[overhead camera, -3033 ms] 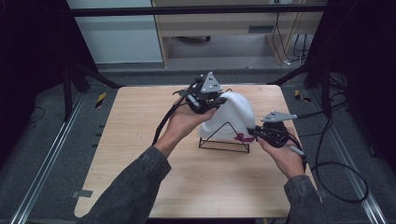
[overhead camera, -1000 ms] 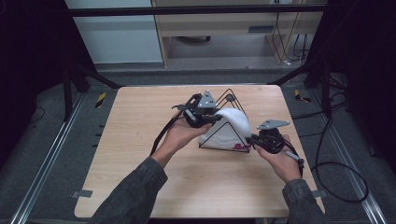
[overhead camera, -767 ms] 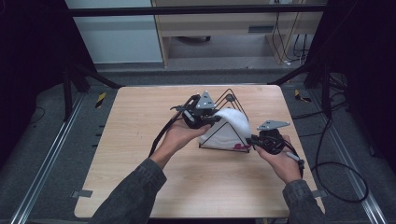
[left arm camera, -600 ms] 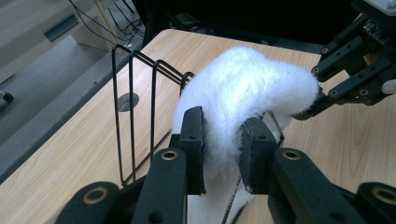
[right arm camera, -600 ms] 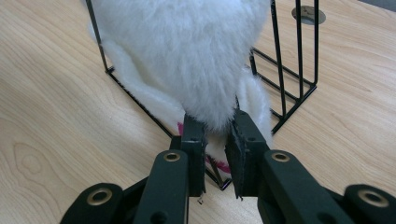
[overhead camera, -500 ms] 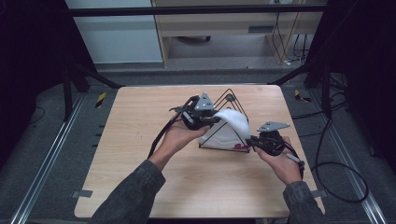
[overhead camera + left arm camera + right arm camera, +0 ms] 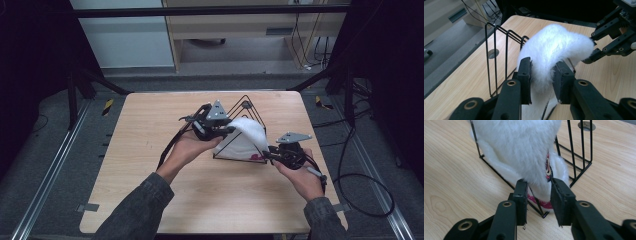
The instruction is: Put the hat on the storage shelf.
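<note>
A white fluffy cloth (image 7: pixel 247 132) with a pink patterned edge hangs over a black wire rack (image 7: pixel 245 104) at the middle of the wooden table (image 7: pixel 150 130). My left gripper (image 7: pixel 231 129) is shut on the cloth's upper left part; in the left gripper view the fur (image 7: pixel 556 47) bulges between the pads of this gripper (image 7: pixel 542 75). My right gripper (image 7: pixel 267 156) sits at the rack's near right corner. In the right gripper view its jaws (image 7: pixel 539 192) close on the cloth's lower tip (image 7: pixel 541 187), beside a rack wire (image 7: pixel 579 152). The right gripper (image 7: pixel 596 47) also touches the fur's far end.
A round cable hole (image 7: pixel 586 125) lies in the tabletop behind the rack. Black cables (image 7: pixel 360 175) trail off the table's right side onto the floor. Dark frame posts stand at both back corners, and metal rails run along the floor.
The cloth, held higher above the rack three seconds ago, now hangs lower over it. Both grippers have kept their hold and shifted only slightly in the last second.
</note>
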`<state>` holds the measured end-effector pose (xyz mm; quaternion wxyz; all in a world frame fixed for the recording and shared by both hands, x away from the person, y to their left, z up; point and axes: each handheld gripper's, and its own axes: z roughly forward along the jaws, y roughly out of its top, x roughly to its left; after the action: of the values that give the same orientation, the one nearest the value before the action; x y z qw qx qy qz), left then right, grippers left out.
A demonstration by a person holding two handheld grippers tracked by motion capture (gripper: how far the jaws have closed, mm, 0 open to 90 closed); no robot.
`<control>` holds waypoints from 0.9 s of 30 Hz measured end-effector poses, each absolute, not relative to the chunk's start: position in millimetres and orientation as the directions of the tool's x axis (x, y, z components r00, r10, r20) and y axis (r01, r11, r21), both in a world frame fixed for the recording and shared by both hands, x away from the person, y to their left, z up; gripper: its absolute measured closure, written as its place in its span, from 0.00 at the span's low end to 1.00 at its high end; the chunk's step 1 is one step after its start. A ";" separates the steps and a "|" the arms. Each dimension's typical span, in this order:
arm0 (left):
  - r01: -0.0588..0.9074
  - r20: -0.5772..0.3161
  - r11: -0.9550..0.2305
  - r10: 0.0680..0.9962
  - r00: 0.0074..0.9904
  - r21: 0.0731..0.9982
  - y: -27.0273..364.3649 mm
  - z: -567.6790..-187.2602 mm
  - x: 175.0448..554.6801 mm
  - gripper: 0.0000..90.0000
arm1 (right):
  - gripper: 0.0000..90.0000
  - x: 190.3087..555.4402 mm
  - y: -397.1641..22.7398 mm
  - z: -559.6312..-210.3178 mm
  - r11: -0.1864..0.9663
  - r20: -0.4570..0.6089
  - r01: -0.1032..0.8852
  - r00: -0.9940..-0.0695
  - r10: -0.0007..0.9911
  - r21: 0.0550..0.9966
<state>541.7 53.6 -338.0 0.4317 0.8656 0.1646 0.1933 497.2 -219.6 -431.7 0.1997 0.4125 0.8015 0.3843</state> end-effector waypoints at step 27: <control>0.128 0.168 -0.530 0.474 0.865 0.838 56.8 -331.7 514.4 0.02 | 0.14 459.8 -217.7 -422.8 0.273 -0.053 0.439 -0.451 0.891 0.856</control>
<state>514.4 56.8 -331.7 0.4515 0.8535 0.1762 0.1915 459.8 -217.7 -422.8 0.2772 0.4443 0.7482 0.4074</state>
